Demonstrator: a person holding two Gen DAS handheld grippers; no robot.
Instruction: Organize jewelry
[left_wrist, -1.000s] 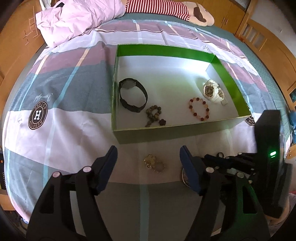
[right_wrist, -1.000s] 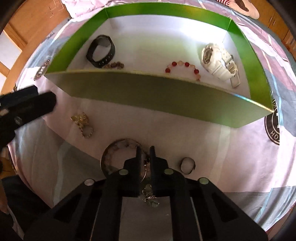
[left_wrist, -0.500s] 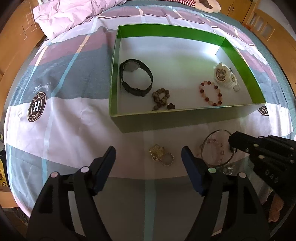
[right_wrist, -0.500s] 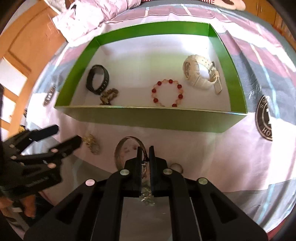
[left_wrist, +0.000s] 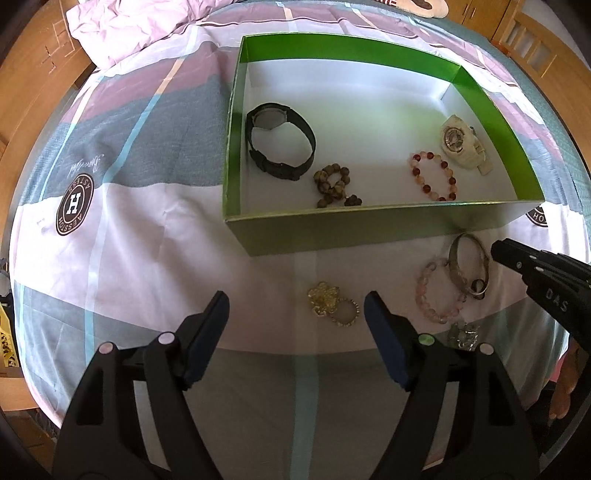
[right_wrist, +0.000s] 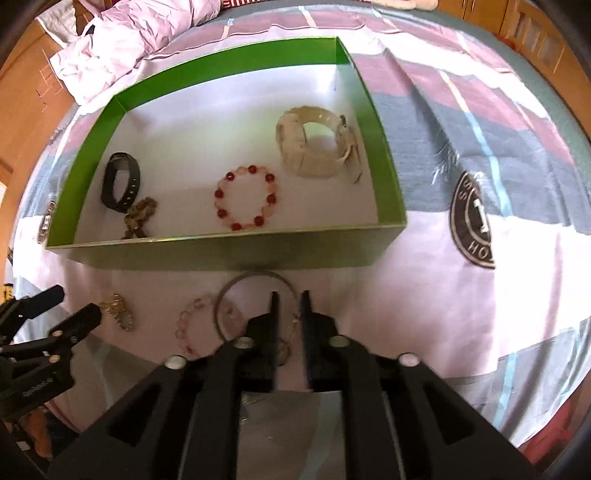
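silver bangle (right_wrist: 255, 284) partly behind right gripper (right_wrist: 288, 306), logo patch (right_wrist: 474, 221) cut off

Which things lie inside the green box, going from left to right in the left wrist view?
black watch → brown bead bracelet → red bead bracelet → white watch

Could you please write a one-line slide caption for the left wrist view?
Open left hand-held gripper above gold jewelry on the bedspread, near the green box.
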